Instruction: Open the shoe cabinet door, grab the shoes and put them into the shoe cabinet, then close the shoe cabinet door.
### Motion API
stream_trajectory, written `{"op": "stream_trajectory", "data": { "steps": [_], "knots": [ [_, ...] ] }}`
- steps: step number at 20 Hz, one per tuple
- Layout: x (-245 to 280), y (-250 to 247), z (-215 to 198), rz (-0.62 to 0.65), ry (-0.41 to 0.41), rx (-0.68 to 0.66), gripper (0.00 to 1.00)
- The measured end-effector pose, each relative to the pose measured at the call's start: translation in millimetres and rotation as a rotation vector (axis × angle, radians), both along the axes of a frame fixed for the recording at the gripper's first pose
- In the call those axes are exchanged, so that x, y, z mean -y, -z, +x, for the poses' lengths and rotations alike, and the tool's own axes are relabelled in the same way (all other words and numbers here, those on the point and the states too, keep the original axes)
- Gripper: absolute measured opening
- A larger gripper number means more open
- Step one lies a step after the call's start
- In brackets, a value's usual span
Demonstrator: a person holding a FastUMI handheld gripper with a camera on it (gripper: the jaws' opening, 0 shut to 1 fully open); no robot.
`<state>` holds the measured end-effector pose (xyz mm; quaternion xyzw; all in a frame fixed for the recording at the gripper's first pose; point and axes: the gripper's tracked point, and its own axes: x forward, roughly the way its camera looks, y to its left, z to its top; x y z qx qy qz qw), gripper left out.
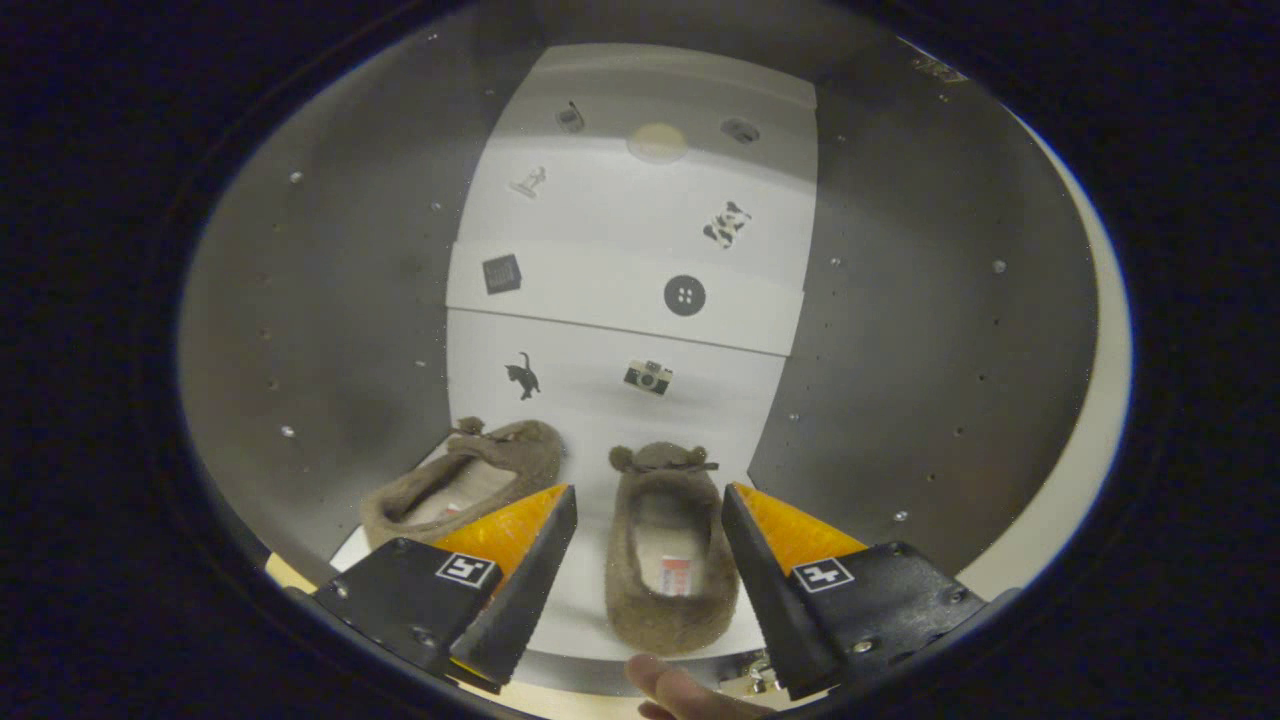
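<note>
White panels with small picture stickers rise behind the shoes, and grey perforated walls (900, 330) stand at both sides; it seems to be the inside of the shoe cabinet (620, 290), seen from the gripper view. Two furry brown slippers lie on the pale cabinet floor (575, 590). The right slipper (668, 560) lies between the fingers of the hand-held gripper (650, 520), toe pointing away, heel nearest. The left slipper (470, 480) lies just beside the left finger, turned at an angle, partly hidden by it. The fingers are spread wide and press on nothing; small gaps remain between them and the right slipper.

I judge that the shoes are now placed, so the step in hand is to leave them. To do it well, keep the fingers apart and draw straight back, without brushing the soft rims. A fingertip (665, 685) of a person shows below the heel. After this, the door must be closed.
</note>
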<state>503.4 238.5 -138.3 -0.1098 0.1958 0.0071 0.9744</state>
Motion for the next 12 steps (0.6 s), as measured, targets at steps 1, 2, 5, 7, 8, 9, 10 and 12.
{"op": "stream_trajectory", "data": {
  "steps": [1, 2, 5, 7, 8, 9, 10, 12],
  "knots": [
    [-1, -5, -11, -0.004, -0.010, 0.010, 0.94],
    [-1, -12, -21, -0.005, -0.016, 0.019, 0.99],
    [-1, -36, -60, 0.050, -0.018, 0.043, 0.99],
    [4, -61, -97, 0.078, -0.005, 0.077, 0.99],
    [7, -73, -117, 0.078, 0.000, 0.090, 0.99],
    [7, -84, -141, 0.092, -0.008, 0.103, 0.99],
    [5, -94, -162, 0.104, -0.019, 0.116, 1.00],
    [15, -116, -207, 0.105, -0.023, 0.145, 1.00]
  ]
}}
